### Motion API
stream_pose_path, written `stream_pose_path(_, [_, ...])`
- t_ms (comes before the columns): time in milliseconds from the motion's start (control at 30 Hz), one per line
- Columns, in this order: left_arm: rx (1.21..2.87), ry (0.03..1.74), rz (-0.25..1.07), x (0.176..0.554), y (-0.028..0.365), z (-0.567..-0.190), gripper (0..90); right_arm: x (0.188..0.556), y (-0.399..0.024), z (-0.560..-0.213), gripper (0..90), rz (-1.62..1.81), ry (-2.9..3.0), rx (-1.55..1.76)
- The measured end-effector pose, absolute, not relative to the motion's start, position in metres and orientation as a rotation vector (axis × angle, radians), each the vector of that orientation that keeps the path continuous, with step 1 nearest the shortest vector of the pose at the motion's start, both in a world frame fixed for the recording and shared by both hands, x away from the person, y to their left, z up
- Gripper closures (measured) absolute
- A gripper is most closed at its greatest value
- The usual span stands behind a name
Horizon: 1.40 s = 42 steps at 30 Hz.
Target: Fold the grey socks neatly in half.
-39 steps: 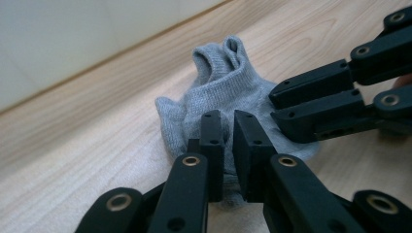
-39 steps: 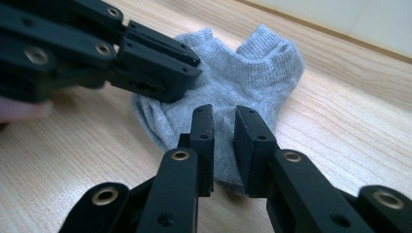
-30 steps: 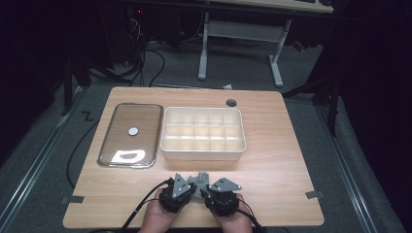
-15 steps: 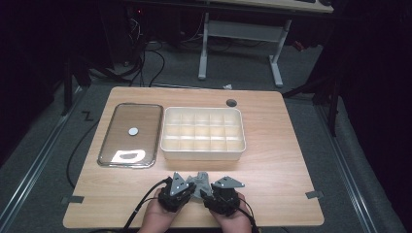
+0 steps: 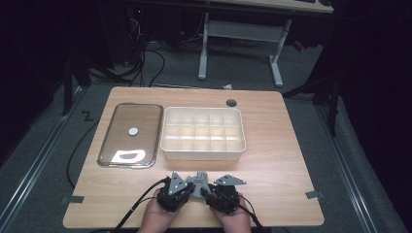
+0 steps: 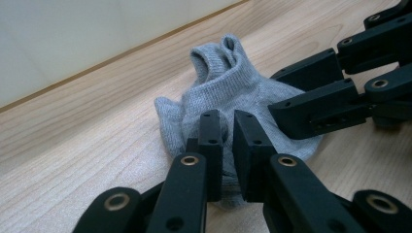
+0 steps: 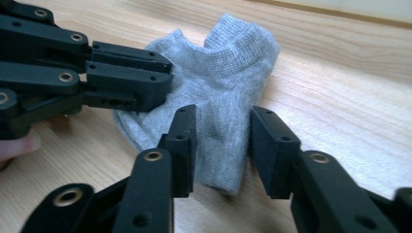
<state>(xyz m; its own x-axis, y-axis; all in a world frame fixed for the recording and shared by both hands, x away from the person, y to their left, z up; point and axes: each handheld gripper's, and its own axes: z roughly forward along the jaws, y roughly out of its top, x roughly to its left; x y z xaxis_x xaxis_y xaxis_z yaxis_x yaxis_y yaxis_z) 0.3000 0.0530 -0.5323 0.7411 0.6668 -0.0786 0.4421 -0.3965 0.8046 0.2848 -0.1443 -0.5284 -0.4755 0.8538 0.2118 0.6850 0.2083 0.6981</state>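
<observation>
Sock (image 5: 198,178), small and grey, bunched on the desk (image 5: 282,160) just in front of the white divided tray (image 5: 201,154), near the desk's front edge. Seen from the high view: left tongs (image 5: 190,186) and right tongs (image 5: 207,186) meeting at the sock from either side, hands close together below. Flat glassy lid with a round knob (image 5: 130,133) lying left of the tray, untouched. Tray compartments all bare, so probably waiting for the sock once folded small.

From the left gripper view: left tongs (image 6: 227,145) nearly closed, a pinch of knit fabric caught between the two pads at the sock's (image 6: 228,87) near edge. Likely gripped here to anchor the bundle against sliding on the smooth wood. Cuff standing up in a loose loop on the side toward the tray's pale wall. Right tongs (image 6: 311,97) coming in from the side, tips resting against the sock.

From the right gripper view: right tongs (image 7: 221,145) partly open, jaws just having been closing inward, a fold of the sock (image 7: 223,73) lying between them. Pads close to the fabric but seemingly not yet pressing. Probably placed astride this fold to take a second hold opposite the anchor. Left tongs (image 7: 160,80) reaching in crosswise, tips on the sock's edge away from the tray.
</observation>
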Motion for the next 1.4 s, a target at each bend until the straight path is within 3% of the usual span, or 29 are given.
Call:
stream_pose_path(233, [2.064,0.820,0.332,0.300,0.052,-0.532,82.3,0.282,-0.136,-0.522,80.0,1.049,2.287,1.400])
stream_pose_path(467, [2.064,0.813,0.325,0.300,0.052,-0.532,82.4,0.270,-0.130,-0.509,82.1,1.070,2.254,1.291])
stream_pose_path(733, [2.065,0.814,0.329,0.300,0.050,-0.532,82.8,0.266,-0.121,-0.505,80.6,1.058,2.281,1.185])
stream_pose_path(900, [2.066,0.812,0.322,0.300,0.051,-0.532,82.7,0.261,-0.138,-0.494,70.1,1.110,2.209,1.223])
stream_pose_path(1100, [2.063,0.812,0.315,0.300,0.052,-0.532,82.3,0.271,-0.158,-0.497,67.7,1.029,2.170,1.302])
stream_pose_path(1233, [2.064,0.811,0.316,0.300,0.052,-0.532,82.3,0.277,-0.157,-0.503,80.5,1.004,2.196,1.299])
stream_pose_path(1400, [2.063,0.812,0.310,0.300,0.053,-0.532,82.0,0.283,-0.151,-0.514,89.4,0.989,2.229,1.350])
